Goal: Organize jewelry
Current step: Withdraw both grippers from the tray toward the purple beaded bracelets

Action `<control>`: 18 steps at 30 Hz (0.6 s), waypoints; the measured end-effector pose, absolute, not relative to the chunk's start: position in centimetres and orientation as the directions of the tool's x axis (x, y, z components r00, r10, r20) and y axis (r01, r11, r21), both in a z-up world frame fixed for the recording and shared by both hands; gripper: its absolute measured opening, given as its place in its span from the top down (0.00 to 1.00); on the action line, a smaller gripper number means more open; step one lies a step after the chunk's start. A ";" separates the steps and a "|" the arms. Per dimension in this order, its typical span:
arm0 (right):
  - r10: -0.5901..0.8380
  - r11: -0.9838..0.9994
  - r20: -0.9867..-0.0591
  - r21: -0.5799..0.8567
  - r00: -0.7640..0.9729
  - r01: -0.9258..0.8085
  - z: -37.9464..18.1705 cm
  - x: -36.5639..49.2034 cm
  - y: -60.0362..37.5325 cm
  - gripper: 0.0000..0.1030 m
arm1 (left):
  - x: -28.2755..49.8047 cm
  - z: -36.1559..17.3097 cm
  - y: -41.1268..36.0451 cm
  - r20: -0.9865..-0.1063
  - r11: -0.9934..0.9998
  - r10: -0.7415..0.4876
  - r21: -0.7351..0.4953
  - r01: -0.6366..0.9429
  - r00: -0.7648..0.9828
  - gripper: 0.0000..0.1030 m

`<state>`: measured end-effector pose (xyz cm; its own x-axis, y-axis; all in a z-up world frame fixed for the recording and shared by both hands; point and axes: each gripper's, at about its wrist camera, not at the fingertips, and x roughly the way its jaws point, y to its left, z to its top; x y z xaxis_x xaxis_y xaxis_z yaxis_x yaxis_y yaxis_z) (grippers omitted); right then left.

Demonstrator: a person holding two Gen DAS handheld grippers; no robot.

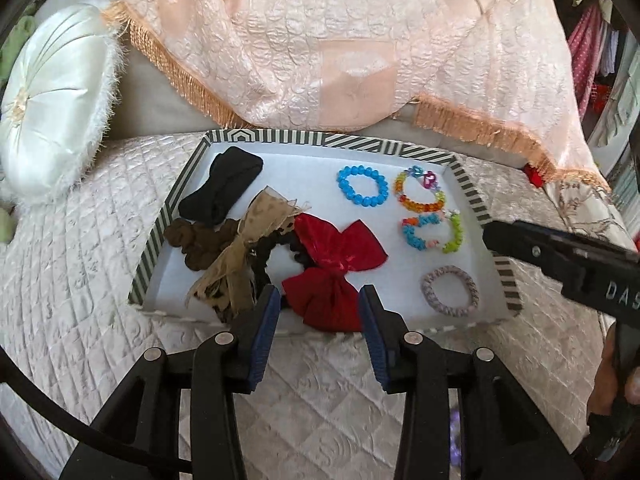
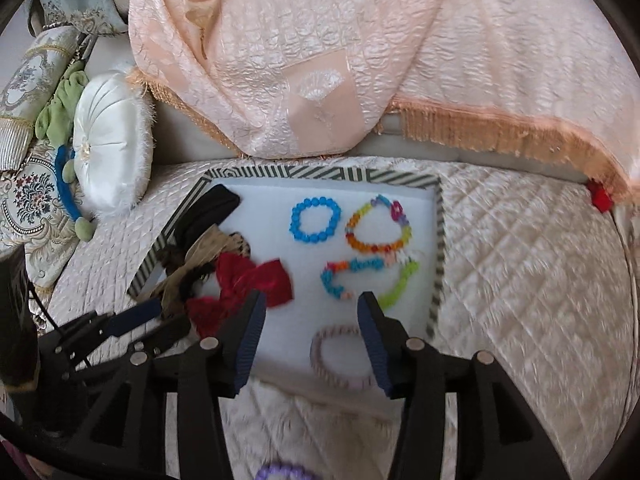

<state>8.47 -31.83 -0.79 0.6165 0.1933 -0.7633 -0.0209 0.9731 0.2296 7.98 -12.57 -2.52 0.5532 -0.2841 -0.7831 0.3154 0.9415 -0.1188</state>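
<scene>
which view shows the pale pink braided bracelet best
The left wrist view: the pale pink braided bracelet lies sharp and whole in the striped tray's near right corner. In the right wrist view it is blurred, and the open right gripper's finger covers part of it.

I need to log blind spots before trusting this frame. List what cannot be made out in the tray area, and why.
- Black scrunchie: left wrist view, mostly buried under the red bow and beige bow.
- Pale braided bracelet: right wrist view, motion-blurred, its right side hidden behind the right gripper.
- Purple beaded item: right wrist view, cut off by the bottom edge.
- Tray near rim: left wrist view, partly behind the left gripper.
</scene>
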 end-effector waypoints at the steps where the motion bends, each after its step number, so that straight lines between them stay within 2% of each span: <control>1: 0.190 0.974 -0.762 0.228 0.619 -0.019 -0.7 7.7 -31.9 0.51 | 7.6 -2.4 -12.5 -0.782 0.941 -0.285 -0.119 0.316 0.555 0.83; 18: 0.154 0.982 -0.763 0.186 0.628 -0.015 -0.1 -1.2 -31.7 0.49 | 0.8 -0.8 -11.8 -0.759 0.937 -0.276 -0.074 0.342 0.590 0.82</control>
